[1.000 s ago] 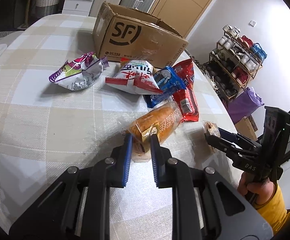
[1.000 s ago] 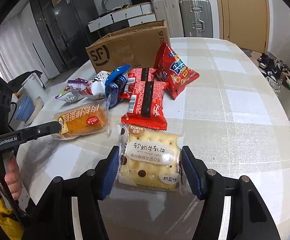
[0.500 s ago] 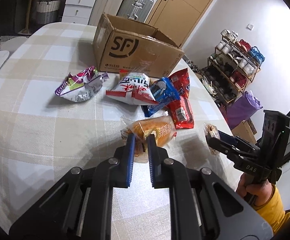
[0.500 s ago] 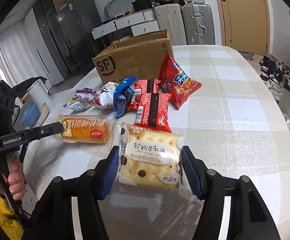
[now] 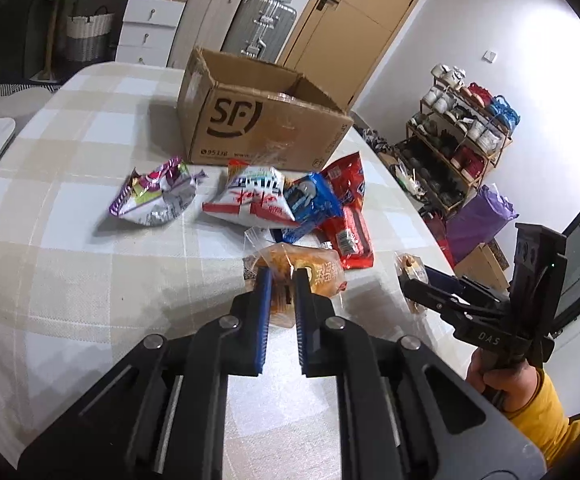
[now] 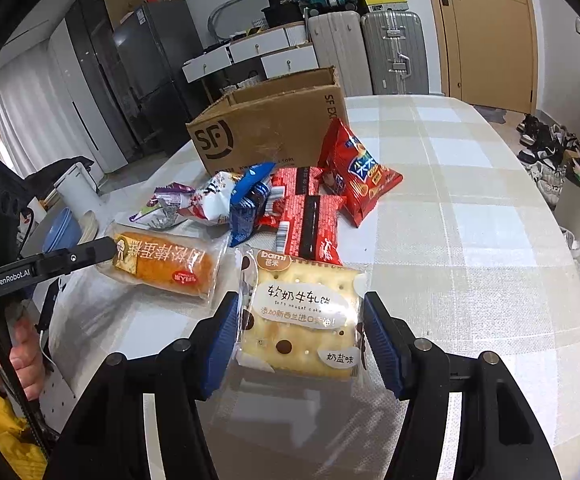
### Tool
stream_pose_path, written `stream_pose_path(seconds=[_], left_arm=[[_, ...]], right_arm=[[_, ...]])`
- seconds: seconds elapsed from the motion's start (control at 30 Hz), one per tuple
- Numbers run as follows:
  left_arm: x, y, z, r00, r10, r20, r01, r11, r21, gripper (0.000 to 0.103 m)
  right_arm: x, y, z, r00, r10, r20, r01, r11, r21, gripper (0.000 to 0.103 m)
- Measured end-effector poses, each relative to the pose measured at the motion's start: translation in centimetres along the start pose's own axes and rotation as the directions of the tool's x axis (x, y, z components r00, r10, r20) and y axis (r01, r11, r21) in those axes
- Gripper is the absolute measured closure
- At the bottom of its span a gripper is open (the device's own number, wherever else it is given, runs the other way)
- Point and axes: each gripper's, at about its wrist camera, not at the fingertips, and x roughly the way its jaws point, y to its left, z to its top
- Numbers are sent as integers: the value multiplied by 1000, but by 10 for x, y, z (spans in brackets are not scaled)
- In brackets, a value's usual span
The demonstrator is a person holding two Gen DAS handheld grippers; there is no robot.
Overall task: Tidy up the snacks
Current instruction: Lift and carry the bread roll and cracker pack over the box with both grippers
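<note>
My left gripper is shut on the end of an orange bread roll packet, lifted off the table; it also shows in the right wrist view. My right gripper is shut on a pale cracker packet, held above the table; it shows at the right in the left wrist view. An open SF cardboard box stands at the back. In front of it lie a purple bag, a white and red bag, a blue packet and red packets.
The table has a checked cloth and a rounded edge. A shoe rack and a purple bag stand to the right. Suitcases, drawers and a door are behind the box. A bin and bowls sit left of the table.
Both grippers have risen and pulled back from the pile with their packets. The bread roll packet has come off the table and turned more end-on to the left gripper.
</note>
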Motion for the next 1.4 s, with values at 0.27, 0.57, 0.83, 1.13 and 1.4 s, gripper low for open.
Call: stream_pose_path(seconds=[0.27,0.57,0.83,1.13,1.4], left_arm=[[-22,-10,13,999,-9,51,8,1000,23,95],[-67,-22,36,987,-22,159,15,999,44,95],[-113,-30,73,962,-21,273,4,998,61,95],[-136,-28,127,941,-5,339,-14,998,54,95],[-111,-23,178,942,4,336,-24,998,55,95]], right_arm=[[-12,5,13,999,25,37,-25,1000,-4,41],[-42,24,53,990,89,109,-85,996,-41,41],[-62,45,110,976,126,180,-107,988,-111,41],[-67,57,193,959,159,233,-133,983,-123,41],[-35,60,248,961,171,219,-149,982,-114,41]])
